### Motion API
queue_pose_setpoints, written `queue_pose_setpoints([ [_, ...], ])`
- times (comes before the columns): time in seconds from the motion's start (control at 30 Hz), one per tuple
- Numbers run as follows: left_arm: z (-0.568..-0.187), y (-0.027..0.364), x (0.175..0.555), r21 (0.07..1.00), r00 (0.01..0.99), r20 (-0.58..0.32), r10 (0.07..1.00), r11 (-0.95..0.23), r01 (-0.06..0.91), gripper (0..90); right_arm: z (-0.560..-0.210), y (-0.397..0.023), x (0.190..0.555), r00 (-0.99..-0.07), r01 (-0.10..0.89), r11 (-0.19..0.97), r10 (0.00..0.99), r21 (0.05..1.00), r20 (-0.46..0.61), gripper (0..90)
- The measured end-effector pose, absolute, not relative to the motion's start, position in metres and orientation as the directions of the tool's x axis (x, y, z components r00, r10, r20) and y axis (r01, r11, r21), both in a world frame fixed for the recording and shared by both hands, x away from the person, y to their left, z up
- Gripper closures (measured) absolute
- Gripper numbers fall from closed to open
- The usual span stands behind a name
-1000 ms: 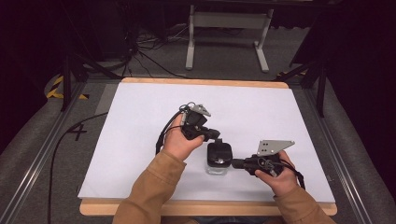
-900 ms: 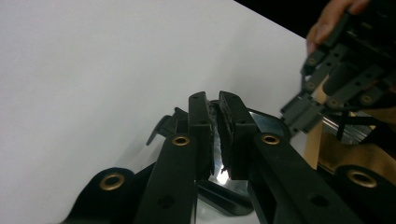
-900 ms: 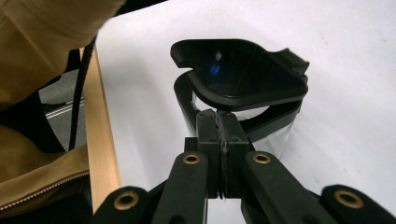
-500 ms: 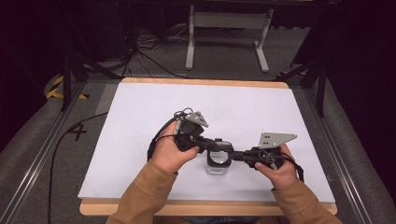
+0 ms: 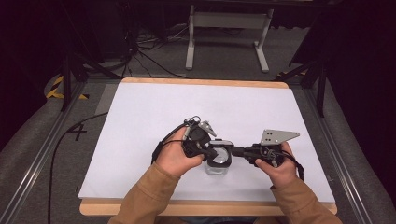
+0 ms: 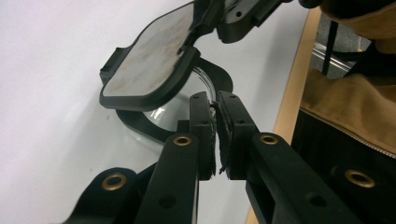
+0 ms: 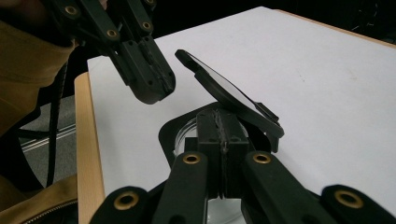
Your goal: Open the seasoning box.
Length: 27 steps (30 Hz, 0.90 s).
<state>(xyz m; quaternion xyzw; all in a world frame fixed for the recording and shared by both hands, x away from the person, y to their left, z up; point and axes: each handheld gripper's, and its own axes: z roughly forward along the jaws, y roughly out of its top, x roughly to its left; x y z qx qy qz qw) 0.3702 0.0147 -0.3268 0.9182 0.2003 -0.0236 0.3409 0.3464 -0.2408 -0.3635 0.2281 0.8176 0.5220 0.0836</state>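
A clear glass jar (image 5: pixel 217 168) with a black rim (image 6: pixel 140 126) stands on the white sheet near the front edge. Its flat black lid (image 6: pixel 149 60) is tilted up off the rim. My right gripper (image 7: pixel 219 119) comes in from the right and is shut on the lid's edge (image 7: pixel 229 95); it also shows in the high view (image 5: pixel 235 151). My left gripper (image 6: pixel 215 105) is shut with nothing between its frayed pads. It hovers just above the jar's near rim, close to the lid, and shows in the right gripper view (image 7: pixel 156 88).
The white sheet (image 5: pixel 140 121) covers the wooden table, whose front edge (image 5: pixel 93 207) lies near the person's sleeves. A grey metal stand (image 5: pixel 224 21) and cables are on the floor behind. Metal rails (image 5: pixel 42 154) run along both sides.
The left hand has moved from behind the jar toward its front and right, up to the jar. The right gripper has stayed at the jar.
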Motion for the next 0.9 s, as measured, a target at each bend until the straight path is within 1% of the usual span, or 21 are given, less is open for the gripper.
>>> queue_pose_setpoints([
  [0.1,-0.328,0.014,0.373,0.627,0.921,-0.172,0.350,-0.682,0.376,85.3,-0.364,-0.242,0.346,-0.882,0.284,0.351,0.461,0.892,0.099,89.8],
  [0.27,-0.328,0.016,0.377,0.666,0.914,-0.177,0.366,-0.639,0.385,85.3,-0.366,-0.241,0.344,-0.882,0.287,0.361,0.460,0.887,0.099,89.8],
  [0.3,-0.326,0.018,0.378,0.685,0.909,-0.180,0.375,-0.616,0.389,85.2,-0.368,-0.238,0.343,-0.886,0.289,0.374,0.454,0.881,0.098,89.7],
  [0.5,-0.324,0.022,0.383,0.728,0.900,-0.185,0.394,-0.561,0.395,84.3,-0.378,-0.230,0.340,-0.895,0.293,0.425,0.437,0.857,0.090,89.8],
  [0.7,-0.325,0.022,0.388,0.751,0.894,-0.191,0.406,-0.526,0.400,82.4,-0.382,-0.230,0.338,-0.892,0.302,0.437,0.443,0.847,0.090,89.8],
  [0.83,-0.327,0.023,0.394,0.782,0.887,-0.220,0.406,-0.470,0.409,84.1,-0.385,-0.230,0.336,-0.889,0.300,0.440,0.451,0.847,0.081,89.8],
  [0.9,-0.328,0.023,0.397,0.788,0.883,-0.219,0.416,-0.458,0.411,85.3,-0.385,-0.230,0.334,-0.887,0.278,0.450,0.458,0.848,0.048,89.8],
])
